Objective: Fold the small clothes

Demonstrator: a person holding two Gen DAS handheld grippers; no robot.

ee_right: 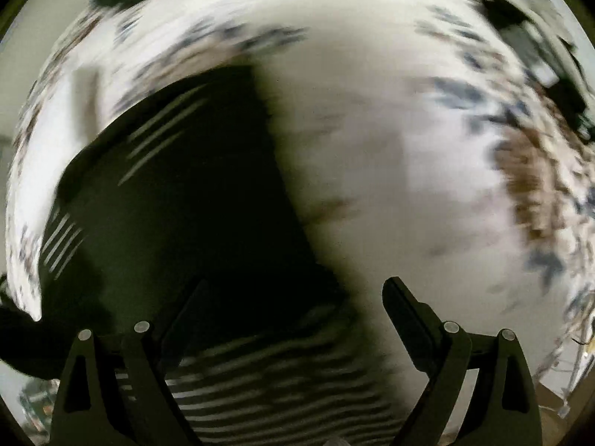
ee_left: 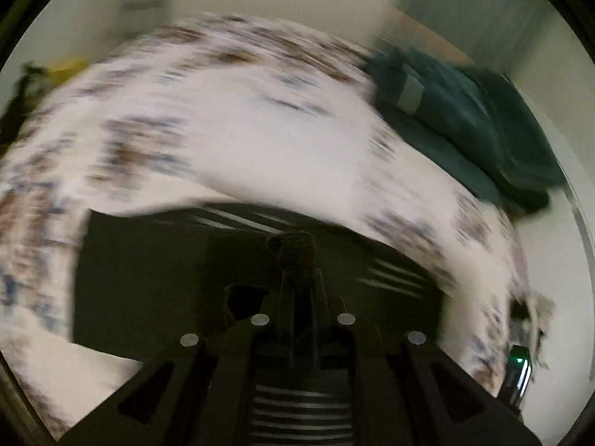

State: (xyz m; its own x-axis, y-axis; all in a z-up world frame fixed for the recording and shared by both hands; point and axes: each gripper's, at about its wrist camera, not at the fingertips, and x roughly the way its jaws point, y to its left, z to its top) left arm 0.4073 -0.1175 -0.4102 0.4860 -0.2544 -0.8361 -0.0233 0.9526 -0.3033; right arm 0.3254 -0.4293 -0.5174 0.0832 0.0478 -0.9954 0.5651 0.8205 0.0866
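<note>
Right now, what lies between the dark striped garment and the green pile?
Only patterned white bedspread shows between the striped garment and the green clothes in the blurred left wrist view.

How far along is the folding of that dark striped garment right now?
Done: nothing looks finished; the dark striped garment lies spread on the patterned bedspread, though blur hides detail. In hand: the left gripper is shut on a bunched bit of it, while the right gripper is open over the fabric. Left: the folds themselves, and the green clothes heaped further back.
</note>
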